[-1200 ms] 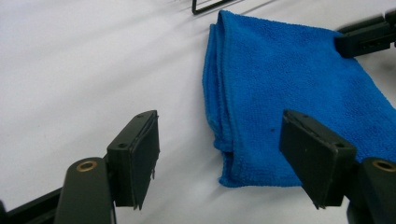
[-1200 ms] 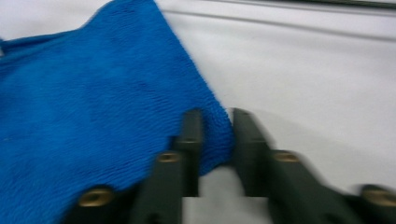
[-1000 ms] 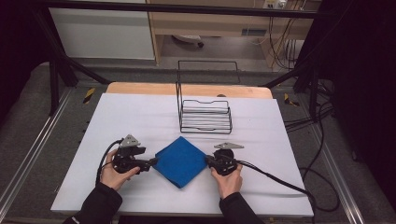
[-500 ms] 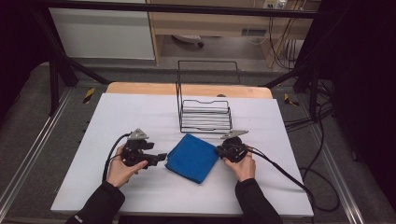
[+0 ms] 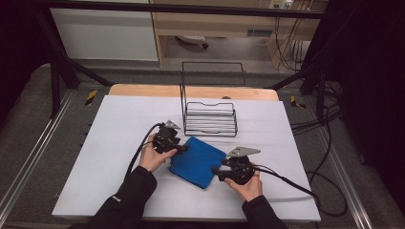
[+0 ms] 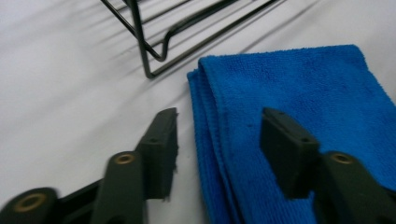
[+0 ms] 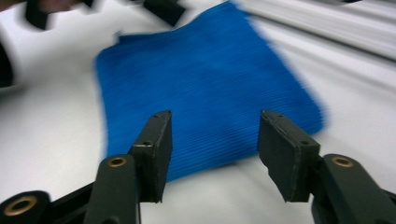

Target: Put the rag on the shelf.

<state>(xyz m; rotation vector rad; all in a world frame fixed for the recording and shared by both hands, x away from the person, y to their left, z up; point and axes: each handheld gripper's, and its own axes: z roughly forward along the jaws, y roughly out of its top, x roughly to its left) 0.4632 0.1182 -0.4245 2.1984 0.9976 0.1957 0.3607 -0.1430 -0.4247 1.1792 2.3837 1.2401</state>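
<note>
Black jaws of the left gripper (image 6: 217, 140) are spread apart astride the folded edge of a blue cloth (image 5: 197, 161). The right gripper (image 7: 212, 149) is likewise held agape at the cloth's opposite edge. The cloth is laid flat on the white table (image 5: 105, 138), just before a wire rack (image 5: 209, 114).

Over the last second we have moved our left gripper (image 5: 184, 149) up the table toward the wire rack (image 5: 210, 119), then brought our right gripper (image 5: 216, 171) back toward us. The blue cloth (image 5: 197, 161) between them has turned and shifted toward the rack.
</note>
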